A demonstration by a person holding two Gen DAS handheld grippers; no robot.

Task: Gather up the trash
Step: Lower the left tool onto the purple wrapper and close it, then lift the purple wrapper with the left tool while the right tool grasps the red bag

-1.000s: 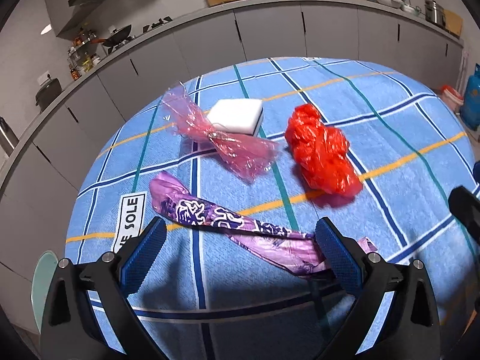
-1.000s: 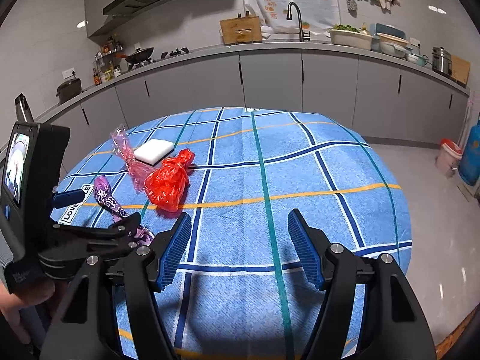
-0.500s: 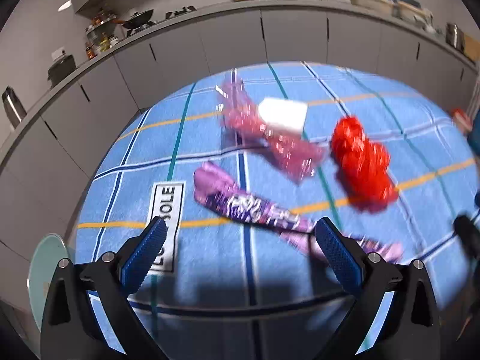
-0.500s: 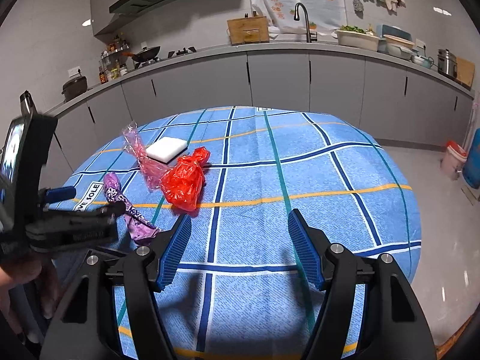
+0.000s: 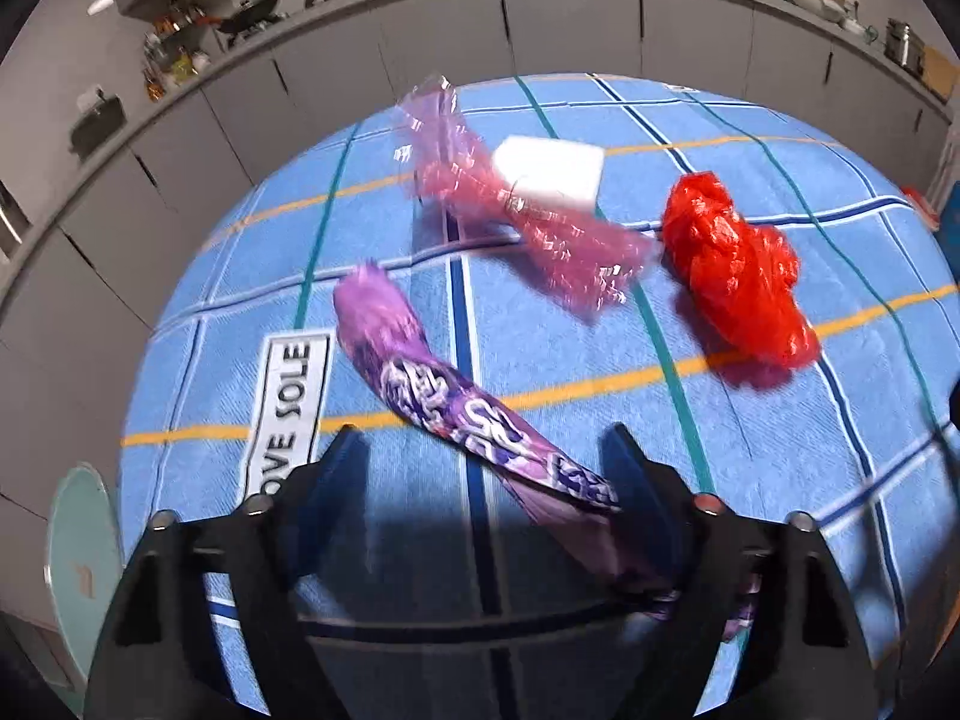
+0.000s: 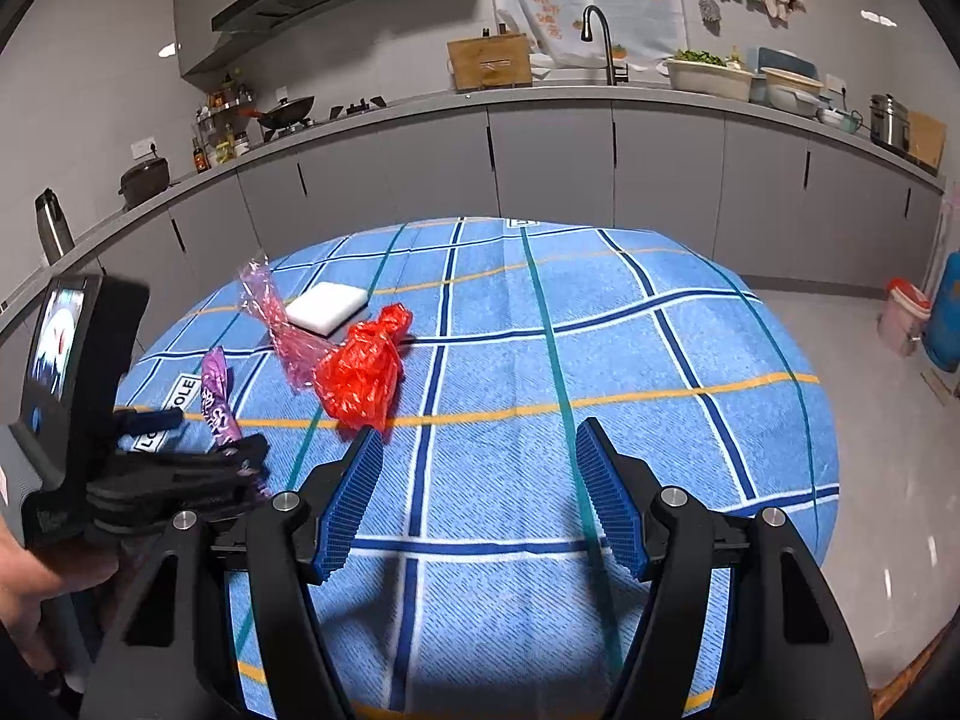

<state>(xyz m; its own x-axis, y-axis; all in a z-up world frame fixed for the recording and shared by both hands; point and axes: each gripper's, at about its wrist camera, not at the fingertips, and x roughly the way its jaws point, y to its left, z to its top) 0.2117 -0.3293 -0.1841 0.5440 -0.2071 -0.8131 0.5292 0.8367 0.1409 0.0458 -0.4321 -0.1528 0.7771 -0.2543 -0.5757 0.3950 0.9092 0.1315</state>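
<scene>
The left gripper (image 5: 480, 450) is tipped down over the near-left part of the table, and its jaws are closing with the purple wrapper (image 5: 456, 402) running between them. The pads aren't pressing on it yet as far as I can see; the wrapper's near end passes right by the right-hand finger (image 5: 624, 468) and on underneath it (whether it brushes that finger is hard to call, the view is a bit blurred). From the right wrist view, the left gripper (image 6: 240, 456) sits at the left edge, with a person's hand (image 6: 36, 576) holding its handle.

The wrapper lies diagonally on the blue checked tablecloth (image 5: 750, 480), far end pointing away to the left, just beside a white label (image 5: 294, 408) printed on the cloth. Beyond it is a crinkly pink wrapper (image 5: 522, 210), with a white block (image 5: 552, 171) touching it on the far side. To the right of those sits a scrunched red plastic bag (image 5: 738, 264), near the pink wrapper's right end.

The right gripper (image 6: 480, 480) hangs over the near middle of the table with its jaws standing apart and nothing but bare cloth between them. The red bag (image 6: 360, 372) is just past its left finger (image 6: 354, 492). Grey kitchen cabinets (image 6: 540, 168) curve around behind the table.
</scene>
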